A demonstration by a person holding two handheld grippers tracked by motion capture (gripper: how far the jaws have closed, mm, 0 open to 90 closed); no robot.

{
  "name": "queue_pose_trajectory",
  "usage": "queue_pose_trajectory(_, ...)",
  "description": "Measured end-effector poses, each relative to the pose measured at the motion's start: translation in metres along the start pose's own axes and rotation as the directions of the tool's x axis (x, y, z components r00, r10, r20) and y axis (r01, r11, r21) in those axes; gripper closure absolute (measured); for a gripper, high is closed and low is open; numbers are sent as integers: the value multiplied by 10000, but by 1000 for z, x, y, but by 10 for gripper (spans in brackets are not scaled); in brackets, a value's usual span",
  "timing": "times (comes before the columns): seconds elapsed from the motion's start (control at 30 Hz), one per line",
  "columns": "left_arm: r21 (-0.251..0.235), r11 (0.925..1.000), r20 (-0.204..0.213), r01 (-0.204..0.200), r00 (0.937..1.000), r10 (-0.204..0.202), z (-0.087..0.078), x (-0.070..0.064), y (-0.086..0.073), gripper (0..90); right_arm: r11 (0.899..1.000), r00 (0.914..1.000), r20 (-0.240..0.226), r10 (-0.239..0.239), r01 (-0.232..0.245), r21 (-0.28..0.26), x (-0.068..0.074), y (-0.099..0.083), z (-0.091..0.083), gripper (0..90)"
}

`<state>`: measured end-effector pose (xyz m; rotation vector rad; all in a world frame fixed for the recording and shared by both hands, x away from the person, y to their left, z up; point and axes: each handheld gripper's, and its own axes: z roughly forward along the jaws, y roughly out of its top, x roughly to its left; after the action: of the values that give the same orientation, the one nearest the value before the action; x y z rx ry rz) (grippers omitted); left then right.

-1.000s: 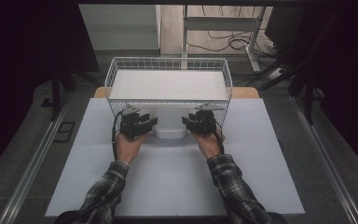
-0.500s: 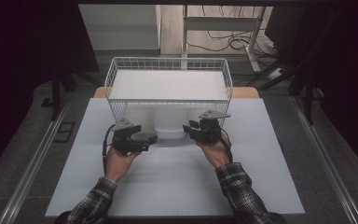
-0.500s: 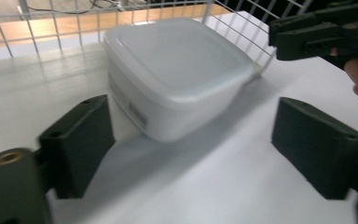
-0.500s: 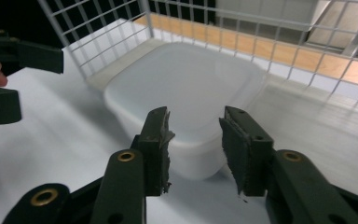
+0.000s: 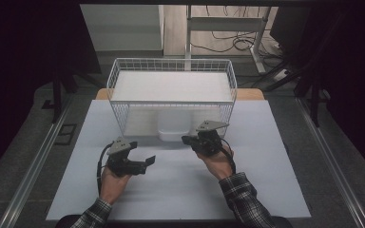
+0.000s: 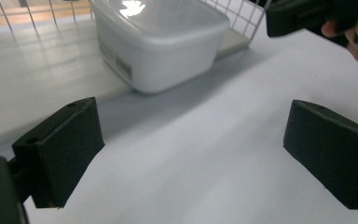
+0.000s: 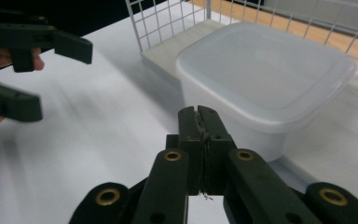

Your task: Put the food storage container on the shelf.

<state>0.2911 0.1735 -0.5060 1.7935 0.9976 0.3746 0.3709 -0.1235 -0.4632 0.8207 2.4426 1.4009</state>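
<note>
High view: my left tool point(image 5: 145, 163) gapes, right tool point(image 5: 190, 140) clenched empty near the tub point(image 5: 173, 129); I'd square up before gripping.

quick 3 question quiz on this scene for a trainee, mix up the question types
1. True or false: the right gripper has its jaws pressed together with nothing between them.
2. Which gripper is open? A) left gripper B) right gripper C) both
3. Fill in: the white lidded container sits on the table at the near side of the wire ____.

Key: 1 true; 2 A; 3 basket
</note>
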Motion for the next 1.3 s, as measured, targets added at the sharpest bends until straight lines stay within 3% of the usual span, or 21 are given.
queue_pose_trajectory(0.2, 3, 10000, 65, 68, 10000, -68, -15, -4, -21, 19, 9996, 9995, -237, 223, -219, 160, 8, -9, 14, 892)
queue_pose_trajectory(0.4, 106, 9999, 18, 64, 10000, -64, -26, -6, -32, 11, 9995, 9999, -9, 118, -118, 278, 8, -12, 34, 892)
queue_pose_trajectory(0.7, 193, 9998, -55, 51, 10000, -50, -25, -3, -36, 14, 9976, 9989, 438, -149, 118, 684, 2, -10, 64, 892)
queue_pose_trajectory(1.3, 86, 9998, 89, 175, 9998, -176, -24, -2, -36, 19, 9974, 9948, 1001, -163, 91, 718, -16, 1, 80, 892)
